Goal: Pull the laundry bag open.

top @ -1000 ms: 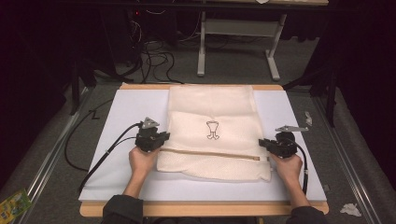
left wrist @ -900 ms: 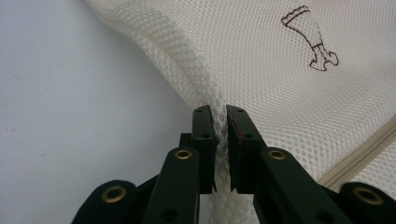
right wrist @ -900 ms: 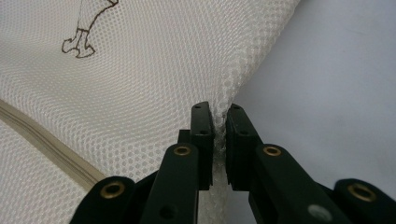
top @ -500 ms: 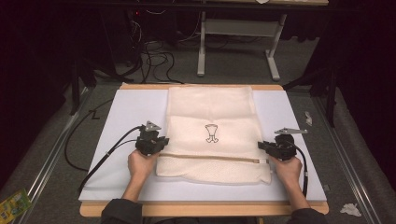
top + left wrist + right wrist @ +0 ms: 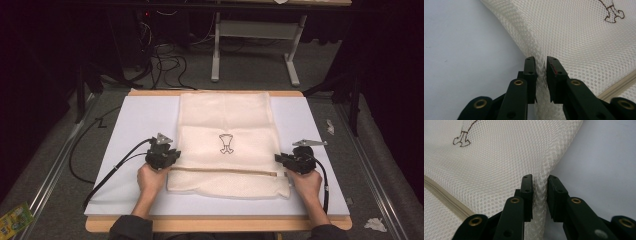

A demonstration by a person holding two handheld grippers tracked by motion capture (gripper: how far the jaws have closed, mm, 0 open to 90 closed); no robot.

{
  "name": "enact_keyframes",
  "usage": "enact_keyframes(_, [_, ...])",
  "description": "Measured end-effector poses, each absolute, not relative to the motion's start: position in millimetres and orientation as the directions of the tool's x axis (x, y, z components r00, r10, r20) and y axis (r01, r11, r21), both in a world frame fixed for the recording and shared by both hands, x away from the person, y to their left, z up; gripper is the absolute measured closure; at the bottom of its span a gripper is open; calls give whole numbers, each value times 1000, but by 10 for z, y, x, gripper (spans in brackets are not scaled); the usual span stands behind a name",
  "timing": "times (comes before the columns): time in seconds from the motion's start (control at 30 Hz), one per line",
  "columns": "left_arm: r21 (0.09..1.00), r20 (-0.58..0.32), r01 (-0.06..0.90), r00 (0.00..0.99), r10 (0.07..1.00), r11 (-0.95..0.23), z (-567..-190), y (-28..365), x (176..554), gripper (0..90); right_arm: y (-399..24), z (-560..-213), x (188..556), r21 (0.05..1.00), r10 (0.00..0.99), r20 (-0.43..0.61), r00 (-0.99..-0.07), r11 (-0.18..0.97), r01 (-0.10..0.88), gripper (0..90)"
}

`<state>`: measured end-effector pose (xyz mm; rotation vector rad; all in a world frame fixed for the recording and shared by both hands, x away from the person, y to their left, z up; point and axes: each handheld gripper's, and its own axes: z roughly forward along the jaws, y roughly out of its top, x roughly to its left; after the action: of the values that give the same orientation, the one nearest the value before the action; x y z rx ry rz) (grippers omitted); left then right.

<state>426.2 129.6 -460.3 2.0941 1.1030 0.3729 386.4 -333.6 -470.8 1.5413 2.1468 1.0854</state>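
Meanwhile, each gripper, left (image 5: 541, 65) and right (image 5: 539, 183), has just been opening, mesh bag (image 5: 227, 142) edge loose between its jaws; white counter (image 5: 135, 125) lies bare around.

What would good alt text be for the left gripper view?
Two black jaws of the left gripper straddle the folded edge of a cream mesh bag, slightly parted after just opening. The bag lies on a pale blue-white board, with a brown outline drawing at upper right.
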Motion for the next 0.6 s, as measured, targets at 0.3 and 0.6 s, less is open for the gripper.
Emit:
enact_keyframes(0.3, [740, -37, 564, 579, 814, -367, -4608, 1308, 4176, 660, -3365, -4718, 3742, 722, 909, 172, -379, 145, 676, 629])
enact_keyframes(0.6, [814, -15, 465, 617, 787, -348, -4467, 1349, 3856, 554, -3431, -4750, 3639, 737, 914, 207, -350, 90, 670, 543])
